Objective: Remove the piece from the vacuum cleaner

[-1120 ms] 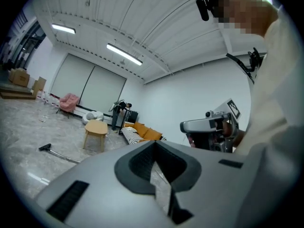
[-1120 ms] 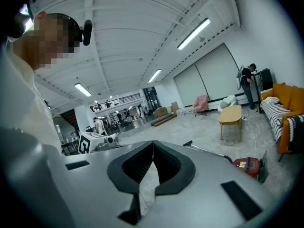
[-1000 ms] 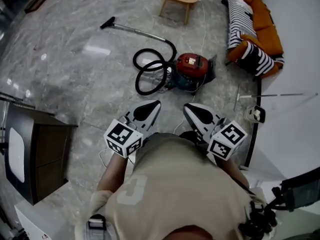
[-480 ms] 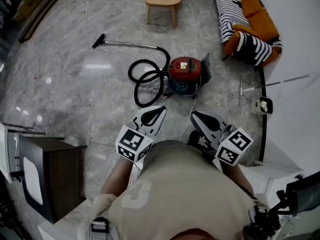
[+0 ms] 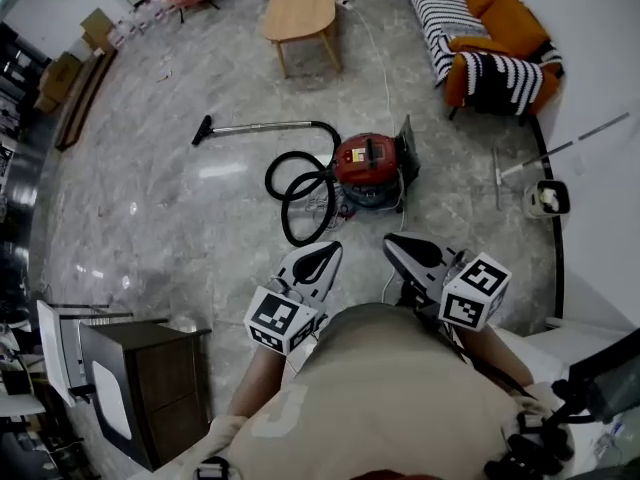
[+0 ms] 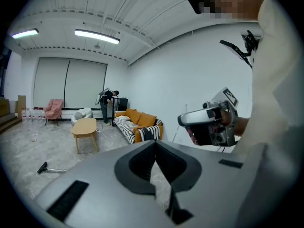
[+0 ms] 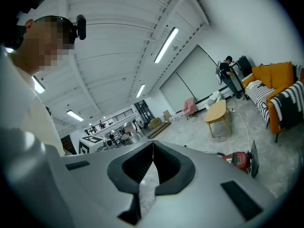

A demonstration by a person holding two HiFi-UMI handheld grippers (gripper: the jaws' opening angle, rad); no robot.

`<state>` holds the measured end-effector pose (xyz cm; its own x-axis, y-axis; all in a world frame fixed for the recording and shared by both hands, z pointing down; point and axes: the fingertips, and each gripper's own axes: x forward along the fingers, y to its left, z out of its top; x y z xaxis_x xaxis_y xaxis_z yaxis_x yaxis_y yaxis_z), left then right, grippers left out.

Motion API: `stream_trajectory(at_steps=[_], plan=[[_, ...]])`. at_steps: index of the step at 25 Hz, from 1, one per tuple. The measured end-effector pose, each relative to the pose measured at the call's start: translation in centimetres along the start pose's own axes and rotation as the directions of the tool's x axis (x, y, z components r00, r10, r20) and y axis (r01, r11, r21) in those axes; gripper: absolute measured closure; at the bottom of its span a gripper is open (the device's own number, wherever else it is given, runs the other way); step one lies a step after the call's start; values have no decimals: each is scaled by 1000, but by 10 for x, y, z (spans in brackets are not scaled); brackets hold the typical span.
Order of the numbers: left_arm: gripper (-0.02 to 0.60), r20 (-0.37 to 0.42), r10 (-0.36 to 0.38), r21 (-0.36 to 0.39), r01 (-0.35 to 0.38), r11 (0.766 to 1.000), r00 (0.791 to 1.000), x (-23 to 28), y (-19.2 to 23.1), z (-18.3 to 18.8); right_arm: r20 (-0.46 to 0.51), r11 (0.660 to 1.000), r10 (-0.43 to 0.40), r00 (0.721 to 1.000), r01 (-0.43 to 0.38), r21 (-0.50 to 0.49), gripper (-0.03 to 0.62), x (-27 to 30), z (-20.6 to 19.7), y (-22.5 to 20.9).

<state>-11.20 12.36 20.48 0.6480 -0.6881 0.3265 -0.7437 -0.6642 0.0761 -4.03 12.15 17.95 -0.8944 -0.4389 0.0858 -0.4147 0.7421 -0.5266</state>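
Your left gripper (image 5: 322, 255) and right gripper (image 5: 402, 244) are closed, empty; approach the vacuum cleaner (image 5: 368, 164) at 12 o'clock, then open 1.

The left tongs (image 6: 155, 144) are filling the foreground, jaws pressing together with nothing between them; beyond, at right, a hand (image 6: 231, 123) is holding the right tongs (image 6: 186, 120) roughly level; an orange sofa (image 6: 142, 121) with a striped throw is standing against the white wall; a wooden coffee table (image 6: 84, 126) is sitting nearby; a vacuum wand (image 6: 50, 169) is lying on the floor (image 6: 28, 146) at left.
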Motion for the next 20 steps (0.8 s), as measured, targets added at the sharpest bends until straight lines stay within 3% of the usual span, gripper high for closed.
stream_trajectory(at_steps=[8,13,20], plan=[[578,-36,51,2,-51,999,998,54,-23,14,30,997,57,998,-58,41,591,-33,25,-55],[578,-18,70,2,-70,998,997,87,-35,32,43,994,105,994,-105,-20,591,-54,43,-75],[578,-49,76,17,-75,997,996,130,-52,46,53,997,79,995,-80,11,591,-84,49,-122]])
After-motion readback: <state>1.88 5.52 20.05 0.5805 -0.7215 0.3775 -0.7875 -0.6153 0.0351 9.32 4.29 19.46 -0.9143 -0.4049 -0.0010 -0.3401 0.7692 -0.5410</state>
